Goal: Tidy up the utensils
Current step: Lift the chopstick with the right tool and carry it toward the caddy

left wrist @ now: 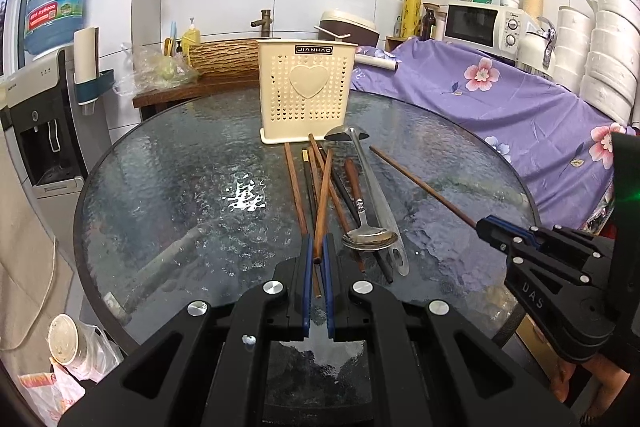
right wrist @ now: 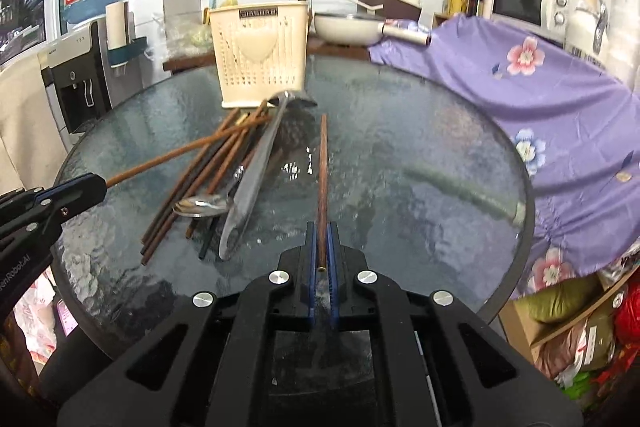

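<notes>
Chopsticks (left wrist: 316,187) are seen piled with a metal spoon (left wrist: 370,237) just in front of the cream utensil holder (left wrist: 306,89) on the glass table (left wrist: 180,167). One brown chopstick (left wrist: 323,203) is pinched by the left gripper (left wrist: 318,247); another chopstick (right wrist: 322,183), right of the pile, is pinched by the right gripper (right wrist: 322,239). The holder's inside is hidden, and its label is blurred in the right wrist view.

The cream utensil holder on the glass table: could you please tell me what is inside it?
The cream utensil holder shows nothing rising above its rim, and only pale gaps through its perforations. Its front wall and solid heart panel cover the interior, so the bottom cannot be seen.
</notes>
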The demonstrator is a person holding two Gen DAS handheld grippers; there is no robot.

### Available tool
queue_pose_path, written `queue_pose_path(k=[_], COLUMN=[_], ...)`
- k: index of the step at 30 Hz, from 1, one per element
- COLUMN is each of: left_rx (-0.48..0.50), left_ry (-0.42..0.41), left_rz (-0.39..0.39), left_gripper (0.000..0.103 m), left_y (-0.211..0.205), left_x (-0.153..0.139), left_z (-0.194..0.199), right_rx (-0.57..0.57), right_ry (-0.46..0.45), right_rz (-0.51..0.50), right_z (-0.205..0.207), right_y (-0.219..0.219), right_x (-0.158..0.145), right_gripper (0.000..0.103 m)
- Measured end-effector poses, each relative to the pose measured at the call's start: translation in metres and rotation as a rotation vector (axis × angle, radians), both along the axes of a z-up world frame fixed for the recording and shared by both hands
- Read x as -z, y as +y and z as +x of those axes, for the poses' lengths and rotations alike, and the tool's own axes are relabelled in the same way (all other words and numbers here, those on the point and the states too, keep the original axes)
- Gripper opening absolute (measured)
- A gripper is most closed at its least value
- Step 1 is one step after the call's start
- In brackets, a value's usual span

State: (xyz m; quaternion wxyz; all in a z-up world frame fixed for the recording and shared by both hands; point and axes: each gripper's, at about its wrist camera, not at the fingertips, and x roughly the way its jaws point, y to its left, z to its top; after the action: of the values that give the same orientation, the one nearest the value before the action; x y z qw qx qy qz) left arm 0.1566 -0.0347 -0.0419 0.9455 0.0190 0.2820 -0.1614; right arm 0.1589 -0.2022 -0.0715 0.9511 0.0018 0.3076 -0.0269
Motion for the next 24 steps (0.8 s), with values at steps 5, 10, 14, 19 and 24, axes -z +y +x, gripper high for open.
queue_pose_path(k=[5, 10, 14, 19, 24], left_rx=[0.000, -0.001, -0.002, -0.002, -0.006], left_ry=[0.003, -0.003, -0.010, -0.012, -0.018], left_rz=[0.001, 0.000, -0.003, -0.003, -0.006], left_gripper=[0.005, 0.005, 0.005, 0.005, 0.005], left_y=[0.000, 0.000, 0.000, 0.000, 0.001], left_x=[-0.001, -0.002, -0.004, -0.005, -0.007], left_z=[-0.001, -0.001, -0.002, -0.002, -0.002], right_rx=[-0.004, -0.010, -0.020, -0.026, -0.035], right_ry=[-0.026, -0.068, -0.099, -0.120, -0.171], right_rz=[-0.022, -0.039, -0.060, -0.072, -0.101], right_z=[-0.004, -0.007, -0.008, -0.008, -0.012], right_y=[0.002, 0.004, 0.006, 0.008, 0.013], right_x=[-0.008, -0.019, -0.027, -0.031, -0.041], right_gripper=[0.005, 0.005, 0.005, 0.005, 0.005])
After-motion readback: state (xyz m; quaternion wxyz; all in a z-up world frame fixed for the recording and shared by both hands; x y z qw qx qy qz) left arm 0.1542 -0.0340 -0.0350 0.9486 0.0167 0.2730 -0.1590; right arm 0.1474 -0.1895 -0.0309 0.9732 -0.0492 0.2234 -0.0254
